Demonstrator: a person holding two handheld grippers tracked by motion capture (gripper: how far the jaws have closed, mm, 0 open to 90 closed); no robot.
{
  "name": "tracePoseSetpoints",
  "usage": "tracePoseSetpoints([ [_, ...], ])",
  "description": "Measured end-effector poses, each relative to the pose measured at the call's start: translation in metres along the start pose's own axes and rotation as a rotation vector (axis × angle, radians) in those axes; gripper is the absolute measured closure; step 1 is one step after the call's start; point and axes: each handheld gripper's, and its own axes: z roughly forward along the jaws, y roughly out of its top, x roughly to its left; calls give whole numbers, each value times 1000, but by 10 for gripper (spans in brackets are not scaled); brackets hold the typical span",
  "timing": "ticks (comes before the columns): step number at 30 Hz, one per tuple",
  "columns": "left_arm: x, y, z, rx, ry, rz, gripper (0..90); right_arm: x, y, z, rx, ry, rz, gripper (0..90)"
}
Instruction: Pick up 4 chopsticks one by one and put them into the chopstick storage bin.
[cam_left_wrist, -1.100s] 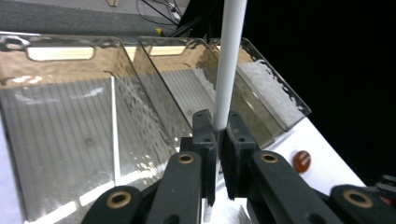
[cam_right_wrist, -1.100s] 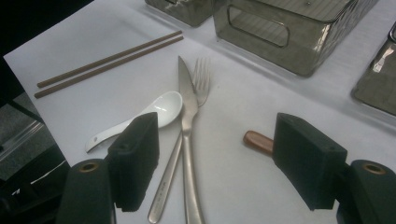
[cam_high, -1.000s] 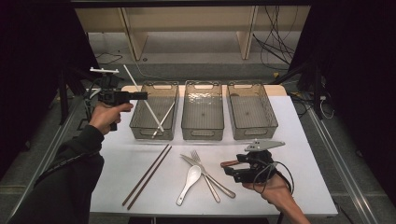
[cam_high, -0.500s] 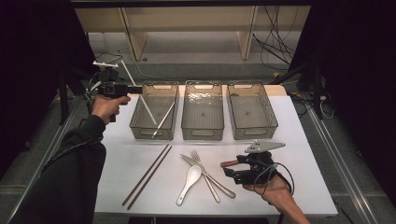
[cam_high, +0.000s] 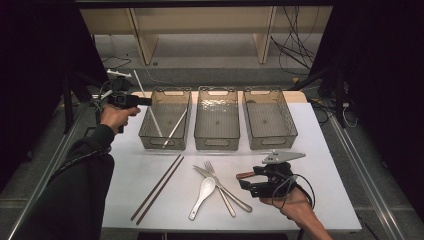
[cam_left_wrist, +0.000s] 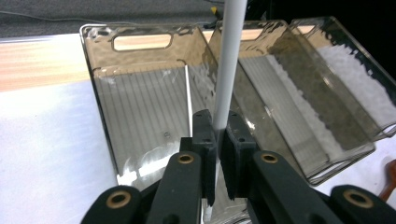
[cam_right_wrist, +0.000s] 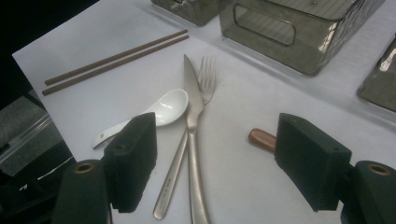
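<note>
Pinching a white chopstick (cam_left_wrist: 229, 60) in the left gripper (cam_left_wrist: 218, 140) over the left bin (cam_high: 165, 120) — sorting, likely — right gripper (cam_right_wrist: 212, 154) spread wide beside the cutlery.

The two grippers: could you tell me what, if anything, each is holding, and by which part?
The left gripper pinches a white chopstick near its lower end, over the leftmost bin. The right gripper is open, holding nothing.

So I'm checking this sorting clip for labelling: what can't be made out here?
- Brown-handled utensil: right gripper view, far end hidden behind the right claw; type unclear.
- White plastic chopstick: left gripper view, top cut off by the edge, lower end hidden by the left claw.
</note>
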Motion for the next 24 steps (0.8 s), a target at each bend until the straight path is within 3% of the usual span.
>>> tracePoseSetpoints([
  [24,6,-10,20,83,20,23,839,-1,0,0,3,2,1,307],
])
